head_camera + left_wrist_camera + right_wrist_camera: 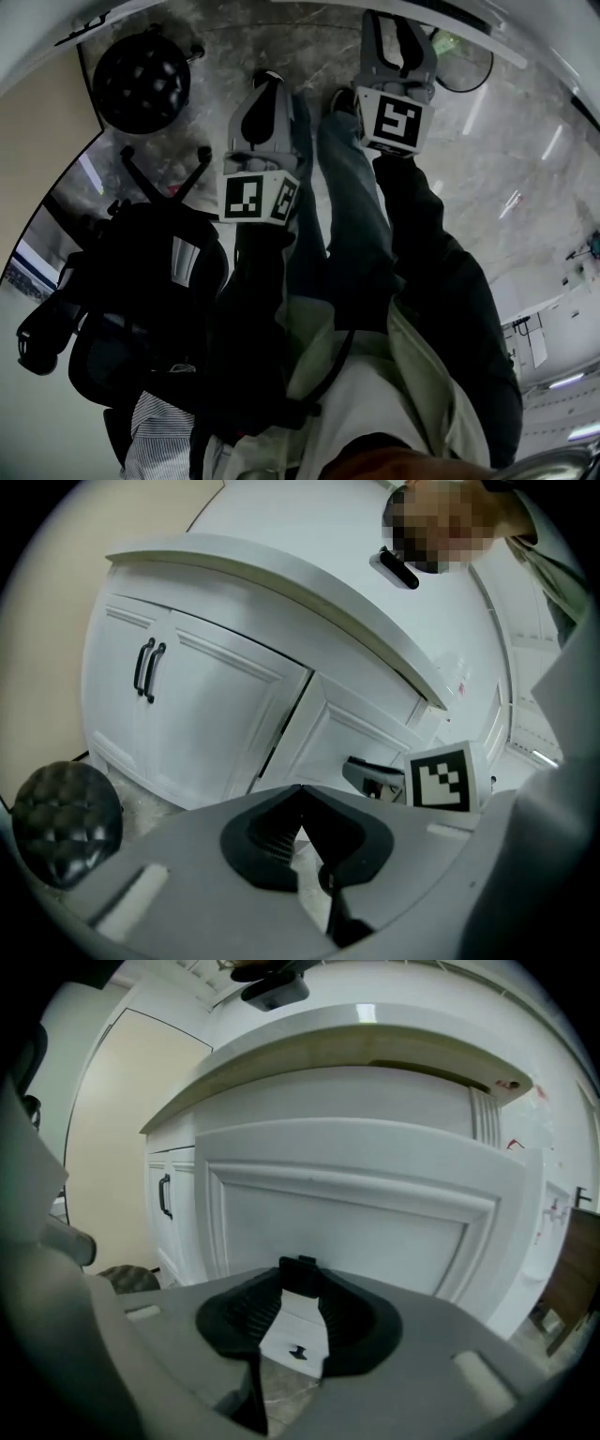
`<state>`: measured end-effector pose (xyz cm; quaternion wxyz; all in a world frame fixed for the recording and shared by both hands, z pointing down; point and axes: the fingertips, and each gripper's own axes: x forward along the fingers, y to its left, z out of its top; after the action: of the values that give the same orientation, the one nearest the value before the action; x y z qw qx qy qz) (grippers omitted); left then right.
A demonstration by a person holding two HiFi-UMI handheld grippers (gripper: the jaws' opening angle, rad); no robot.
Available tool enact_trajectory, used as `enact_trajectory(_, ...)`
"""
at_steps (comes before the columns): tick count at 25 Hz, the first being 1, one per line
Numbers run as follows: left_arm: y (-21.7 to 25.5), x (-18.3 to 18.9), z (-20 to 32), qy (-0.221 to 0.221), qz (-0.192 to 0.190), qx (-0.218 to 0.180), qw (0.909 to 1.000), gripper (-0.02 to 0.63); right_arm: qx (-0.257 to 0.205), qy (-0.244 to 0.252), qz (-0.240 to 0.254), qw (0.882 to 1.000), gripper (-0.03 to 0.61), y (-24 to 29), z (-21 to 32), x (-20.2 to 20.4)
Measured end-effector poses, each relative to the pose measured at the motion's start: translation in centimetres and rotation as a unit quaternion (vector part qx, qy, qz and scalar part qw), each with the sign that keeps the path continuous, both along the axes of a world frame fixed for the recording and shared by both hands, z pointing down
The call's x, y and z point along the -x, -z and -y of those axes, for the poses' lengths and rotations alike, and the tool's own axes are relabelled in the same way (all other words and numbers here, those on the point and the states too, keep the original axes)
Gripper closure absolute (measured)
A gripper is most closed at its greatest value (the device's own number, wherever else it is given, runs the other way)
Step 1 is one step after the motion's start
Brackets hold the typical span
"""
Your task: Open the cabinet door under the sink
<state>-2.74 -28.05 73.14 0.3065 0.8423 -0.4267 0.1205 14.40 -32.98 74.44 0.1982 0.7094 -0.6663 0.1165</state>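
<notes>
- Right claw (300, 1283) is seen clamped on the black door handle (298, 1263) just under the countertop (356, 1040); left claw (302, 797) is shut, empty, farther from it.
- Cabinet door (356, 1232) below that countertop is reckoned light, stiff, hinged; best pulled by its handle, along the arc.

Door (347, 1213): white, a recessed panel framed by moulding, upright under the counter (281, 583), right of a closed pair of doors (178, 696). It stands ajar, with a dark gap along its left edge. Its black handle (298, 1274) shows against the lower panel.
</notes>
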Motion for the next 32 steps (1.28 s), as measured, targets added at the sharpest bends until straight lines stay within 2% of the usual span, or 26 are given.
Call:
enact_trajectory(2, 0.8, -0.8, -0.5, 0.01, 0.007, -0.009, 0.9999, 0.606, 0.004, 0.021, 0.016, 1.0, 0.454, -0.1, -1.5, 0.7)
enact_trajectory(6, 1.3, -1.6, -3.6, 0.035, 0.028, -0.001, 0.999, 0.606, 0.024, 0.06, 0.051, 0.997, 0.457, -0.5, -5.0, 2.5)
enact_trajectory(11, 2.2, -2.6, -6.6, 0.043, 0.059, 0.003, 0.9973, 0.606, 0.053, 0.111, 0.048, 0.991, 0.462, -0.7, -8.3, 4.0)
enact_trajectory(14, 3.7, -2.9, -7.6, 0.029, 0.059, 0.005, 0.9978, 0.606, 0.079, 0.115, 0.054, 0.989, 0.465, -0.9, -9.9, 4.8)
enact_trajectory(18, 5.4, -3.9, -8.9, 0.005, 0.048, 0.003, 0.9988, 0.606, 0.089, 0.111, 0.059, 0.988, 0.466, -0.9, -12.1, 5.3)
enact_trajectory(23, 6.2, -3.3, -10.7, -0.008, 0.04, 0.008, 0.9991, 0.606, 0.094, 0.104, 0.064, 0.988, 0.468, -1.5, -14.0, 6.6)
enact_trajectory(28, 7.3, -2.2, -12.6, -0.02, 0.037, 0.01, 0.9991, 0.606, 0.1, 0.125, 0.028, 0.987, 0.468, -1.6, -13.9, 6.1)
enact_trajectory(32, 10.3, -0.4, -13.0, -0.025, 0.031, -0.009, 0.9992, 0.606, 0.092, 0.131, 0.017, 0.987, 0.466, 0.0, -14.2, 5.8)
